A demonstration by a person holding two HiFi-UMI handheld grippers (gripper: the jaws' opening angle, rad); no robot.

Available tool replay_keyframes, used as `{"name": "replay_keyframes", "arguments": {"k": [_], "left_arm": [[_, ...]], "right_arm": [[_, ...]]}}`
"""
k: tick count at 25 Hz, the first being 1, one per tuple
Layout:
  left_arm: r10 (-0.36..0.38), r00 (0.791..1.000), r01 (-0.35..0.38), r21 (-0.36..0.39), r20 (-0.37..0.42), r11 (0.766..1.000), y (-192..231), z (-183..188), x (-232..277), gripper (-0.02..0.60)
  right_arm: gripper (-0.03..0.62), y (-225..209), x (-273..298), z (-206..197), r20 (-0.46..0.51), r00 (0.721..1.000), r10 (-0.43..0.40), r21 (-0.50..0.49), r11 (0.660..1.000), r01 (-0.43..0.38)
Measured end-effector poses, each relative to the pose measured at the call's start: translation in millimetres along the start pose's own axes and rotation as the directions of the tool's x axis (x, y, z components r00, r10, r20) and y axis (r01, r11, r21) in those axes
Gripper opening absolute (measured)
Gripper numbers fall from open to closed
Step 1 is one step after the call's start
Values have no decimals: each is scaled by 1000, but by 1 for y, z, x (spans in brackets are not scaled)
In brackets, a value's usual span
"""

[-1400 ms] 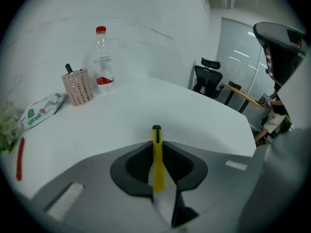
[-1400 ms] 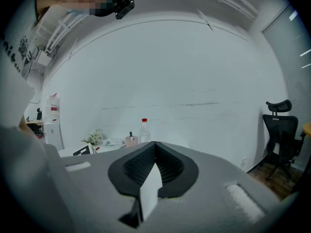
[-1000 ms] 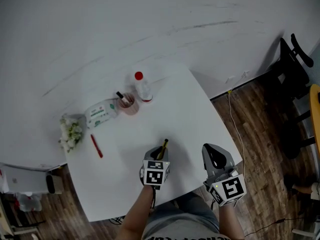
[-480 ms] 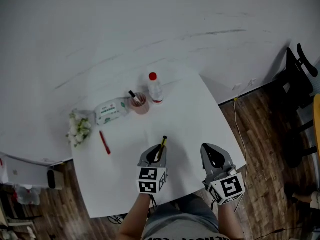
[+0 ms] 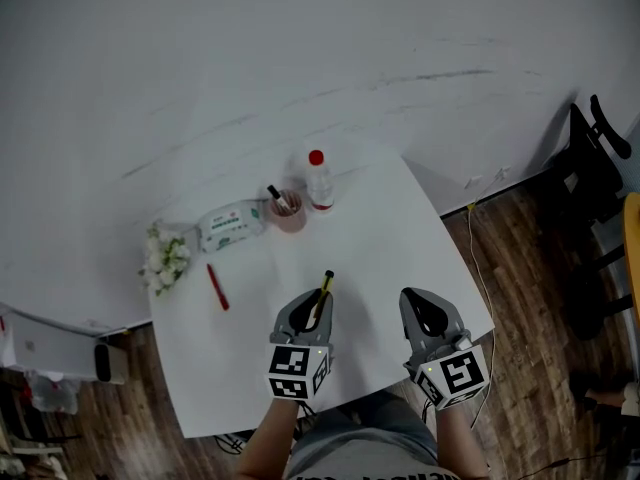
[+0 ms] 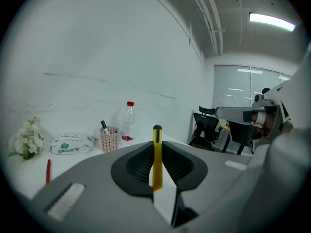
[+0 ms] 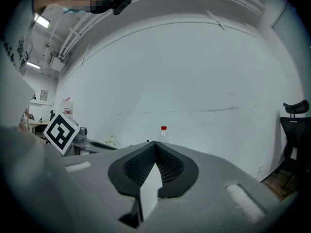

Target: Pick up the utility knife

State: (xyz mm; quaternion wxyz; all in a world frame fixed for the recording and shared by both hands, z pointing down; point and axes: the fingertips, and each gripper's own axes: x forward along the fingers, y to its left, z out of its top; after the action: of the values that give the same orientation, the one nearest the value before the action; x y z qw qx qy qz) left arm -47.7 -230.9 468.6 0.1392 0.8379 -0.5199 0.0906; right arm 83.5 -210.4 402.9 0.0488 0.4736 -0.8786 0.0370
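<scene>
The utility knife (image 5: pixel 324 286) is yellow with a black tip. It is clamped between the jaws of my left gripper (image 5: pixel 318 303) and pokes out ahead of them, above the white table (image 5: pixel 380 228). In the left gripper view the knife (image 6: pixel 157 154) stands on edge between the dark pads of the left gripper (image 6: pixel 157 147), lifted off the tabletop. My right gripper (image 5: pixel 414 298) hovers over the table's near right part, shut with nothing in it. In its own view the right gripper (image 7: pixel 154 147) has its pads together.
At the table's far side stand a red-capped bottle (image 5: pixel 319 180), a pink cup with pens (image 5: pixel 287 211), a pack of wipes (image 5: pixel 231 225) and white flowers (image 5: pixel 166 258). A red pen (image 5: pixel 217 286) lies at the left. A black chair (image 5: pixel 600 168) stands on the wooden floor to the right.
My left gripper has risen from the table with the knife in its jaws, its marker cube now nearer the camera. The right gripper has shifted only slightly.
</scene>
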Motion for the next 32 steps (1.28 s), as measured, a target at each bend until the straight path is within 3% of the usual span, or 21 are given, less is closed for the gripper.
{"name": "replay_keyframes", "arguments": {"k": [17,32], "left_arm": [[24,983,-34,50,183,998,13,44,-57,75],[36,964,-60,85,265,995,19,57,-108,75]], "right_arm": [[2,27,-9,19,45,999,-11,-22,1000,11],[0,49,-31,27,77,995,-61,-47,997,65]]}}
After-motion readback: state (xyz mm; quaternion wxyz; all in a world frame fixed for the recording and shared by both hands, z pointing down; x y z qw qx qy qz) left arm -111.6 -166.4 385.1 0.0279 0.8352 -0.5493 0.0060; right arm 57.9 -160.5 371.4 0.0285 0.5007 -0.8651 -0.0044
